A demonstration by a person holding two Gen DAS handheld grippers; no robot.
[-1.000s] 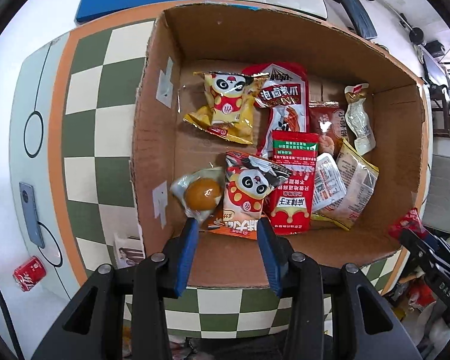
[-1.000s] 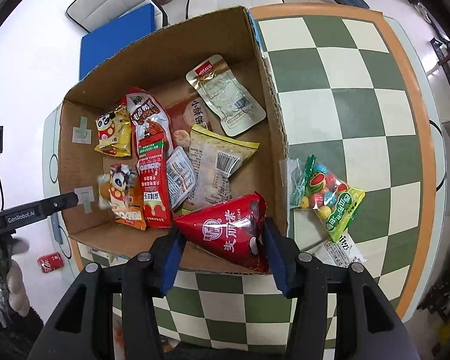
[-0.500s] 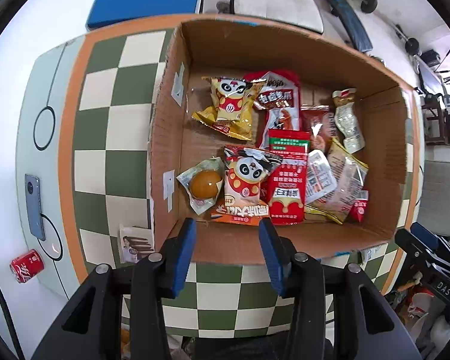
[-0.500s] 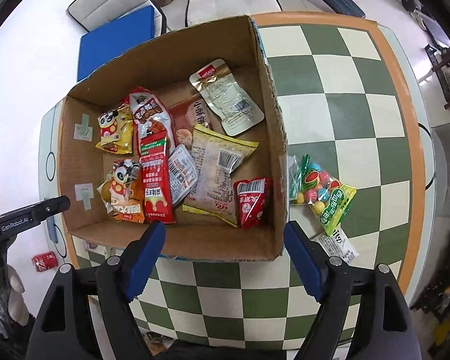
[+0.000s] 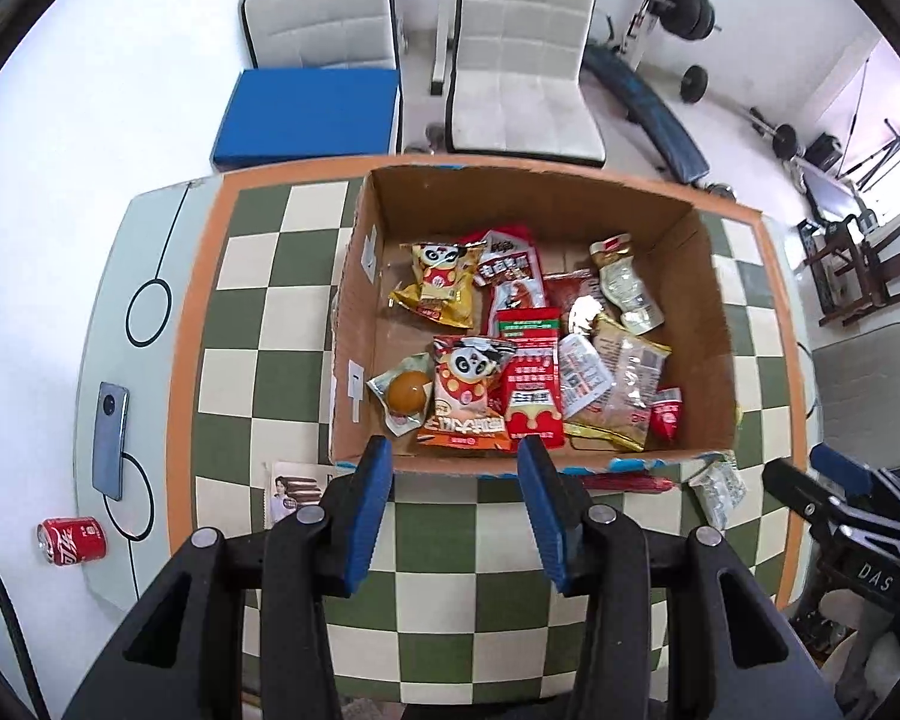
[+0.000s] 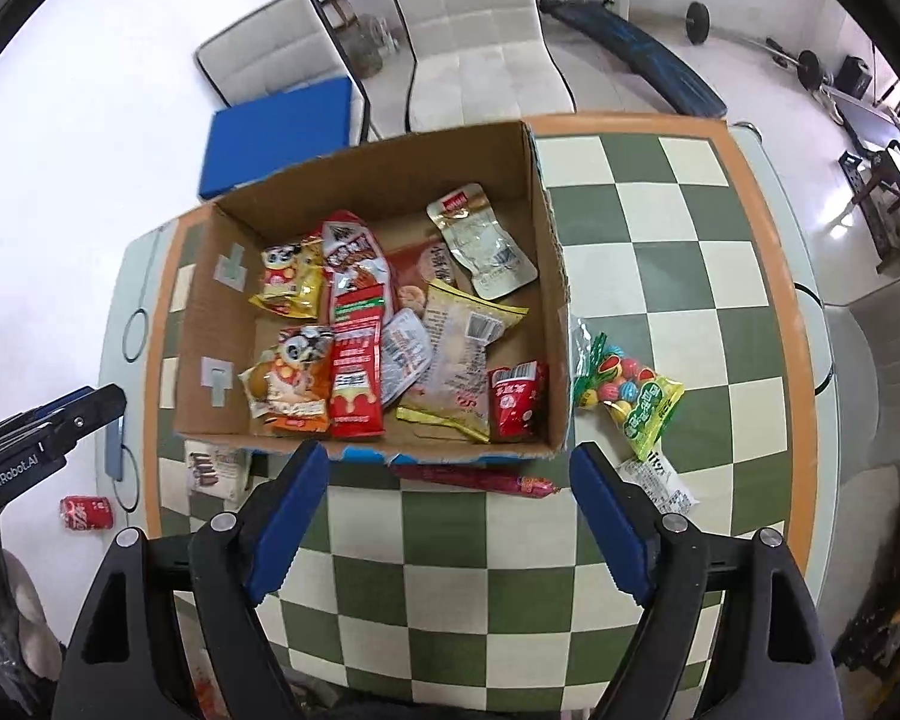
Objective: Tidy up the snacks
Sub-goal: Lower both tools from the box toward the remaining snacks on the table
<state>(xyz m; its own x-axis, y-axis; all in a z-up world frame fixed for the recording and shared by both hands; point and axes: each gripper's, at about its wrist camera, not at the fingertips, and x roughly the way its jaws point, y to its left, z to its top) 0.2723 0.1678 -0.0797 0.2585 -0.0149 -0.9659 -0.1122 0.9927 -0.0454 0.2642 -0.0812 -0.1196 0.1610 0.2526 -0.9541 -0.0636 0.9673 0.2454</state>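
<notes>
The right tongs (image 6: pixel 450 468) hung above the checkered tabletop (image 6: pixel 660 276) with their blue jaws spread wide and nothing between them. The left tongs (image 5: pixel 450 468) were likewise parted and empty. Just beyond both lay a long red sausage stick (image 6: pixel 474 478) against the near wall of the cardboard box (image 6: pixel 546 228). Inside, a small red packet (image 6: pixel 513 399) leaned in the near right corner beside the other snacks. A candy bag (image 6: pixel 630 393) lay on the tabletop right of the box.
</notes>
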